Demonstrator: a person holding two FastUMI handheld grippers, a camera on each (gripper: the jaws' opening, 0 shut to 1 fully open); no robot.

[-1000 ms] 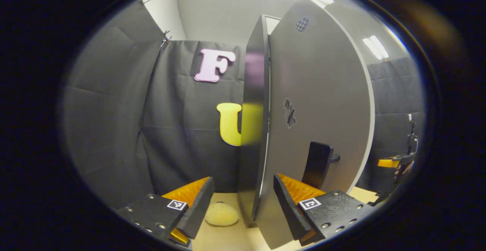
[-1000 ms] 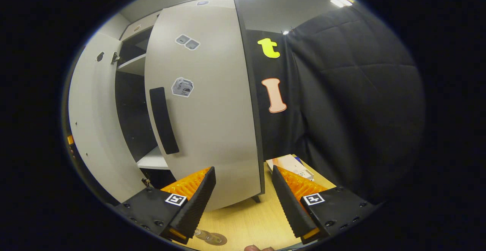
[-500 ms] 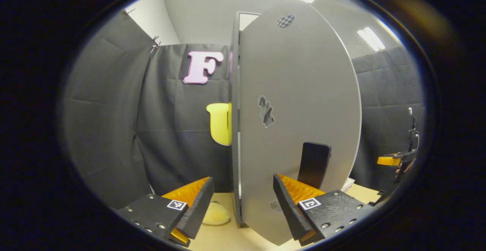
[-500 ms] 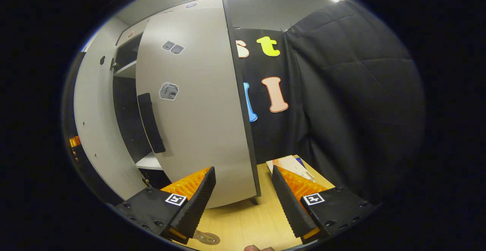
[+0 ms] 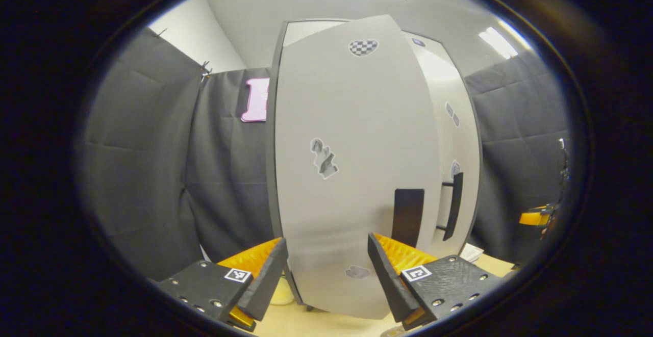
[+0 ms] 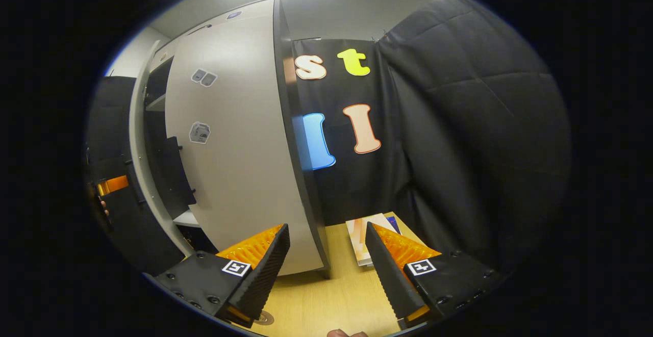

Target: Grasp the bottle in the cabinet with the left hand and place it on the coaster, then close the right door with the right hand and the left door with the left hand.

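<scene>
Where the left gripper [image 5: 326, 270] looks forward, its two ridged, wedge-shaped fingers stand wide apart with nothing between them, and the left door [image 5: 352, 174] rises just ahead as a tall, flat, matte grey panel with a dark edge. That door stands upright, its long axis vertical, its face turned toward the camera, and a flat dark rectangular handle [image 5: 408, 217] sits low on it near its right edge. Beyond that edge the right door [image 5: 459, 138] shows as a narrow grey strip carrying a slim black bar handle [image 5: 455, 205], also vertical. A pale rounded lump [image 5: 282, 296], perhaps a sponge, lies on the light wooden table [image 5: 316, 324] beside the door's foot.

From the right gripper view, the right gripper [image 6: 326, 270] is likewise spread open and empty above the wood-grain table. The right door's smooth grey face [image 6: 240, 163] stands upright to the left, angled partly open, with dark shelves visible in the gap behind it. A flat printed booklet [image 6: 359, 235] lies on the table near the black cloth wall [image 6: 469, 148]. At the lower edge a small round clear disc [image 6: 264, 318] rests on the table; whether it is the coaster is unclear.
</scene>
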